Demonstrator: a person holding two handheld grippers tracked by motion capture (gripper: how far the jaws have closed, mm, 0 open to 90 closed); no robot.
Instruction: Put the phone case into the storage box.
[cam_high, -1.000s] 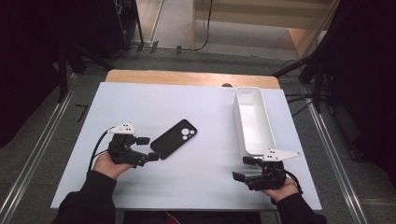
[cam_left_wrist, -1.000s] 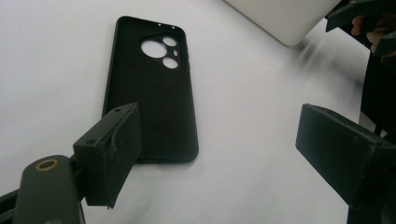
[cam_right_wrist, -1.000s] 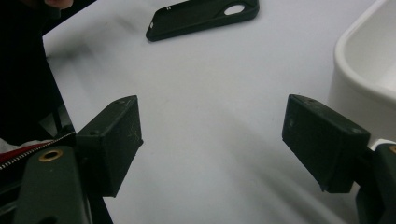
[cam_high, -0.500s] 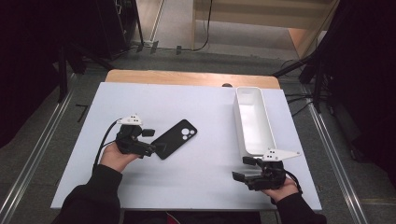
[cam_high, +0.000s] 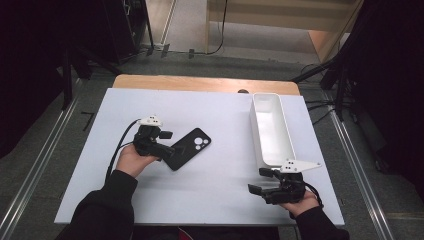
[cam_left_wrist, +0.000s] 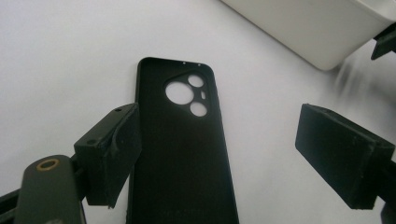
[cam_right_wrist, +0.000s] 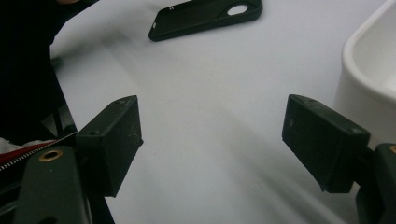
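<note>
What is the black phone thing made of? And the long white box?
The black phone case looks like soft matte rubber or silicone: dull surface, no glare, thin raised rim. It could be matte plastic. The long white box looks like smooth hard plastic: even white walls, rounded corners, a slight sheen.

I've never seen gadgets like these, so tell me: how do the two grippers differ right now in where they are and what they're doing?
The left gripper sits at the black phone case, its open jaws on either side of the case's near end; the right gripper has bare table between its jaws. The left lies mid-table, well away from the white bin; the right lies at the table's near edge, just below the bin's end. Both are hand-held, black and open.
</note>
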